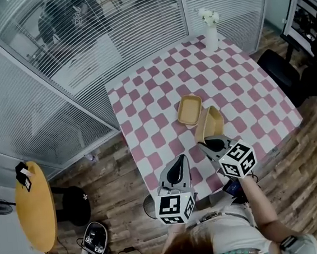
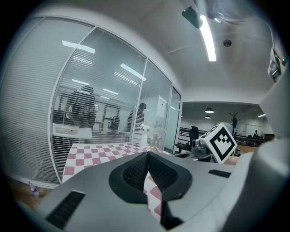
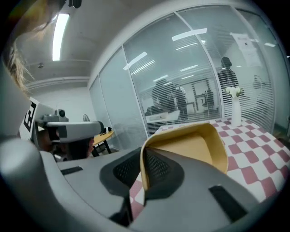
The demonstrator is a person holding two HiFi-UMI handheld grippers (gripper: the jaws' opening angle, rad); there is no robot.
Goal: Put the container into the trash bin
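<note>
Pink-checked table (image 1: pixel 149 91) lies open ahead. Right gripper's (image 3: pixel 141 174) jaws pinch a shallow tan container's (image 3: pixel 195 145) rim near its front edge; left gripper's (image 2: pixel 147 158) jaws are closed, empty.

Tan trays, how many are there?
2. One shallow tan plastic tray lies flat on the pink-and-white checked table; the other tray is tilted beside it, pinched by the right tongs. None looks hidden.
</note>
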